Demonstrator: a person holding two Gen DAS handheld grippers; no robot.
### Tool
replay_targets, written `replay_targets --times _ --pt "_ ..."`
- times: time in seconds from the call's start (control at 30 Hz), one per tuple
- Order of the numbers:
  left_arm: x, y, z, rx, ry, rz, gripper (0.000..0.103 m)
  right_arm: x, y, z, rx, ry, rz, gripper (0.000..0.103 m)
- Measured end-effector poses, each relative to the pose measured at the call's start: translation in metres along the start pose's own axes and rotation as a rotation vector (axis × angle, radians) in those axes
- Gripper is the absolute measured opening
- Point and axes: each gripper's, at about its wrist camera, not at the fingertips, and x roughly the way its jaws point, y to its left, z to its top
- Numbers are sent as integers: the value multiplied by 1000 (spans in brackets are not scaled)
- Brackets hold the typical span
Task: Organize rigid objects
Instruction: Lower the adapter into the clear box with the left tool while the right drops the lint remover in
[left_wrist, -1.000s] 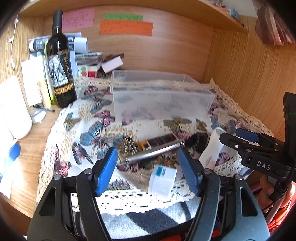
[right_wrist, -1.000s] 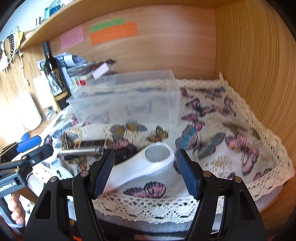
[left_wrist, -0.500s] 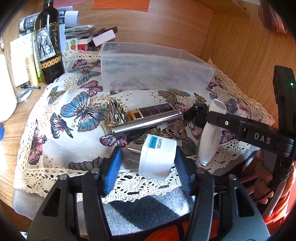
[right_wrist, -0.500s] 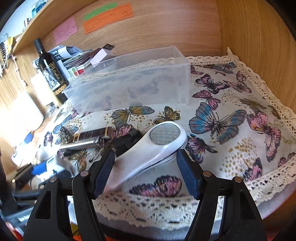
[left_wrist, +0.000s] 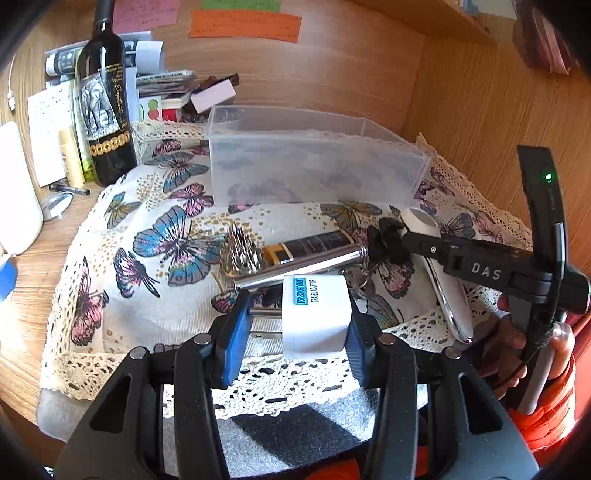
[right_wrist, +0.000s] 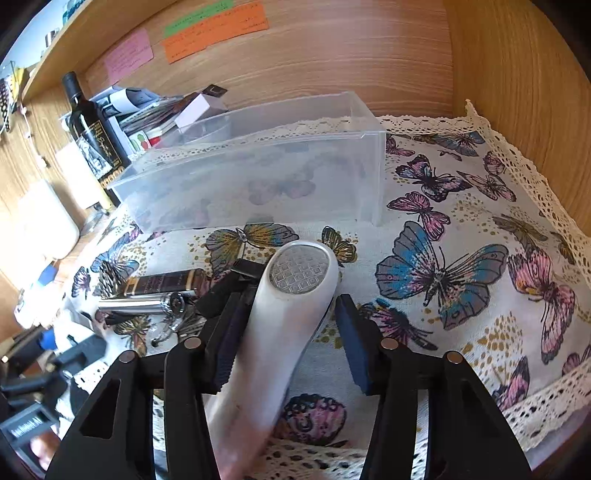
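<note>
My left gripper (left_wrist: 291, 328) is shut on a white plug adapter (left_wrist: 316, 314) with a blue label, its metal pins pointing left, just above the butterfly cloth. My right gripper (right_wrist: 291, 332) straddles a white handheld device (right_wrist: 291, 299) with a round mesh head; the left pad touches it and the right pad stands slightly off. That device also shows in the left wrist view (left_wrist: 439, 273). A silver cylinder (left_wrist: 299, 267), a dark tube (left_wrist: 310, 245), a spiky metal piece (left_wrist: 240, 254) and keys lie in between. A clear plastic bin (left_wrist: 314, 166) stands behind, empty.
A wine bottle (left_wrist: 105, 103), papers, small boxes and a white container (left_wrist: 16, 206) crowd the back left. Wooden walls close in at the back and right (right_wrist: 517, 74). The lace-edged cloth (right_wrist: 480, 240) lies bare to the right of the bin.
My left gripper has moved forward onto the white adapter and closed on it. My right gripper has moved in around the white device and narrowed.
</note>
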Motion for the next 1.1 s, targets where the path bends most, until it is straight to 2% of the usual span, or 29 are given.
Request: replay_targets --times 0.13,0.3,0.77,1.1 --pt "-5 -3 8 7 -29 0 46 4 0 5 -37 20 -34 38" --pt "-11 -6 21 23 -75 12 46 -4 -2 7 -39 -6 -42 38" --pt "-17 9 88 33 -203 51 46 -78 -4 54 -49 -286 -62 37" --pt "-2 17 132 35 -212 54 46 -101 -1 99 -77 -425 -72 37"
